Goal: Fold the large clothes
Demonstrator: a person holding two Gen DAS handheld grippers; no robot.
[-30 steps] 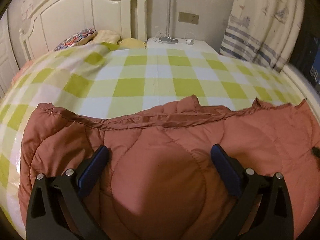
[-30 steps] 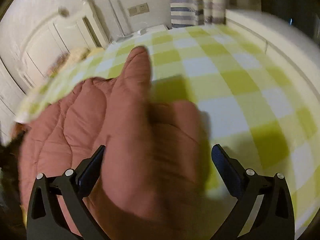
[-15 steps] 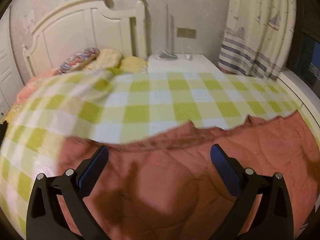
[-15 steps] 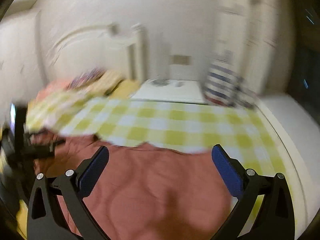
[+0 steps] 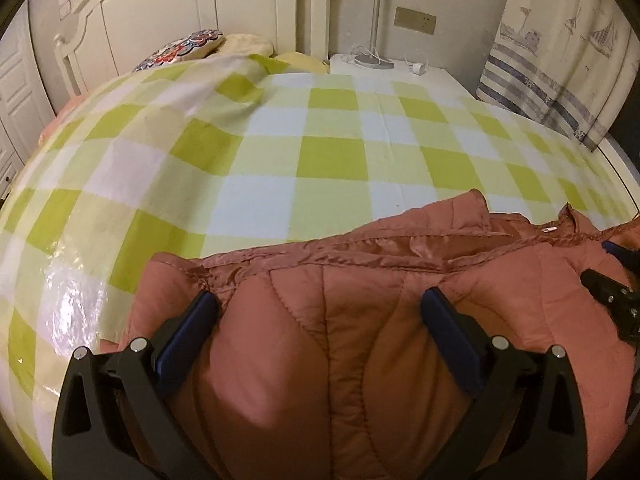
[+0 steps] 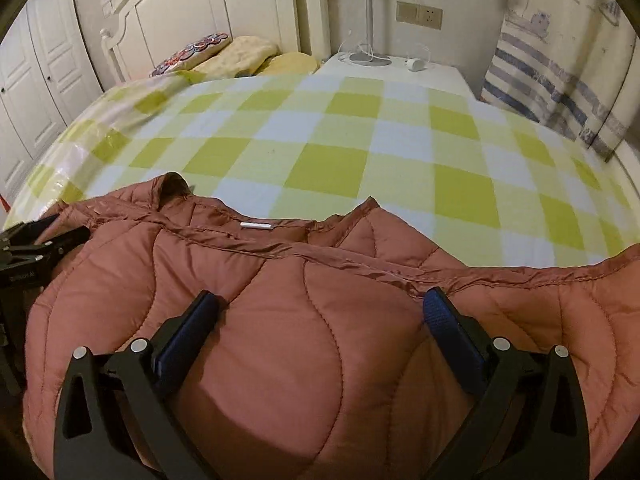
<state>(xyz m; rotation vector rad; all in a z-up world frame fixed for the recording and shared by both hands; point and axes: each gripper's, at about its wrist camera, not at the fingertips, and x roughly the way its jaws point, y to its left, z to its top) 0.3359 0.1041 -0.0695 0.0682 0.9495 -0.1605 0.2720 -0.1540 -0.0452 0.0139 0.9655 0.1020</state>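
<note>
While the rust quilted jacket (image 5: 360, 320) lies spread across the near edge of the bed (image 5: 328, 160), filling the 6 o'clock half of both wrist views, its bound edge runs from 9 to 3 o'clock with the collar notch and a small white tag (image 6: 256, 225) near 11 o'clock in the right view. The left gripper (image 5: 320, 320) and the right gripper (image 6: 320, 316) each straddle a puffy panel with jaws spread wide, pads resting on the fabric and pinching nothing. Judging from this, the step in hand is taking hold for a fold: each gripper should bite a firm ridge of quilting close to the bound edge, both at matching height, so the thick padding lifts evenly and does not slip; the slick shell looks prone to sliding, so a deep bite seems wise. Beyond the jacket the green-checked sheet stretches toward 12 o'clock, with pillows (image 6: 240, 54) and a white headboard (image 6: 224, 4) at 11 o'clock, a nightstand (image 6: 396, 70) at 12 o'clock, and a striped curtain (image 6: 560, 92) at 2 o'clock. The tag is too small to read, and no brand or writing is legible anywhere.
</note>
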